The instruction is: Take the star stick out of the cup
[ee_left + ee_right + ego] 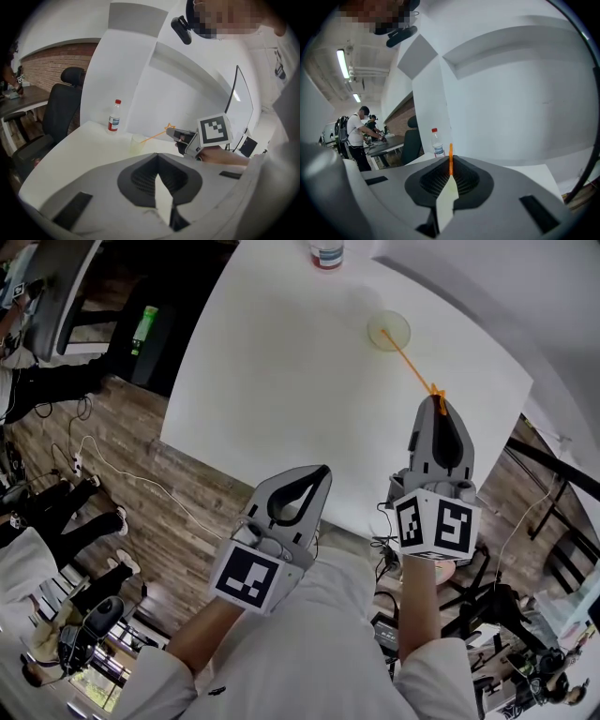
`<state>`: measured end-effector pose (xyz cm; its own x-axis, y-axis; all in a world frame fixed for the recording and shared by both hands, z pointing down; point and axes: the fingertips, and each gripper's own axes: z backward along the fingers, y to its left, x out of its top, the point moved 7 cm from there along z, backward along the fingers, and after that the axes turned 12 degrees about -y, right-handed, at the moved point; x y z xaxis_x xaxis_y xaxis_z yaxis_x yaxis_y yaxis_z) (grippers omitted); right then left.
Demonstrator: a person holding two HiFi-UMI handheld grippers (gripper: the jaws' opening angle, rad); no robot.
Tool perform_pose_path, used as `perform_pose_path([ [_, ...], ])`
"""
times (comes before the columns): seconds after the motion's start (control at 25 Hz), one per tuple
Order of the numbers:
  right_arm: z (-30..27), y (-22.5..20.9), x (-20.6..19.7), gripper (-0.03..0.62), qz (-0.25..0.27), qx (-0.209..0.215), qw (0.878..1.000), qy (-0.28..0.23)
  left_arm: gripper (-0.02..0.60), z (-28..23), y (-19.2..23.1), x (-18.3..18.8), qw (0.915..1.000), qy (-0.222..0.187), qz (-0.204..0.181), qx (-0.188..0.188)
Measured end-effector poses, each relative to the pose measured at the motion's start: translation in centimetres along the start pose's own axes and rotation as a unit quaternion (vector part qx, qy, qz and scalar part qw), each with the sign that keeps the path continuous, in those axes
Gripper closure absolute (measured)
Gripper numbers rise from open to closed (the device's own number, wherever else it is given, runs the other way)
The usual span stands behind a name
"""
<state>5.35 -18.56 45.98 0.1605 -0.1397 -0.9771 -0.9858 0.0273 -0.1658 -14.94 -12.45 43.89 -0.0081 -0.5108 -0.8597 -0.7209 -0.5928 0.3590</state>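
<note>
A small translucent cup (388, 331) stands on the white table (281, 381), toward its far right. The thin orange star stick (411, 362) leans out of the cup toward me, its lower end still inside. My right gripper (440, 401) is shut on the stick's star end. In the right gripper view the orange stick (451, 164) rises from between the pressed jaws. The left gripper view shows the cup (136, 144), the stick (157, 135) and the right gripper (179, 135) together. My left gripper (322, 472) hangs over the table's near edge, shut with nothing in it.
A water bottle (326, 253) with a red cap stands at the table's far edge. A black office chair (65, 112) sits at the left end of the table. People (358, 136) stand at a desk far off. Cables (103, 465) lie on the wooden floor.
</note>
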Motion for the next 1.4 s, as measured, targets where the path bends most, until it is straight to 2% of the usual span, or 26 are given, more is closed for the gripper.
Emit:
perform_pose_path([
  [0.4, 2.8, 0.6, 3.5, 0.572, 0.015, 0.002, 0.999, -0.029, 0.568, 1.1, -0.9, 1.4, 0.9994, -0.02, -0.018, -0.02],
  [0.6, 4.0, 1.4, 4.9, 0.572, 0.02, 0.0, 0.999, -0.039, 0.568, 2.1, -0.7, 2.4, 0.9959, -0.07, -0.046, -0.034],
  [0.84, 5.7, 2.4, 6.7, 0.572, 0.027, 0.003, 0.998, -0.051, 0.568, 3.7, -1.0, 3.4, 0.9956, -0.071, -0.049, -0.037],
  [1.08, 7.4, 3.3, 8.2, 0.572, 0.039, 0.003, 0.997, -0.061, 0.568, 4.6, -0.4, 4.8, 0.9918, -0.103, -0.064, -0.04],
  [1.4, 10.0, 4.3, 10.0, 0.572, 0.046, 0.001, 0.996, -0.07, 0.568, 6.1, 0.1, 6.1, 0.9887, -0.121, -0.077, -0.045],
])
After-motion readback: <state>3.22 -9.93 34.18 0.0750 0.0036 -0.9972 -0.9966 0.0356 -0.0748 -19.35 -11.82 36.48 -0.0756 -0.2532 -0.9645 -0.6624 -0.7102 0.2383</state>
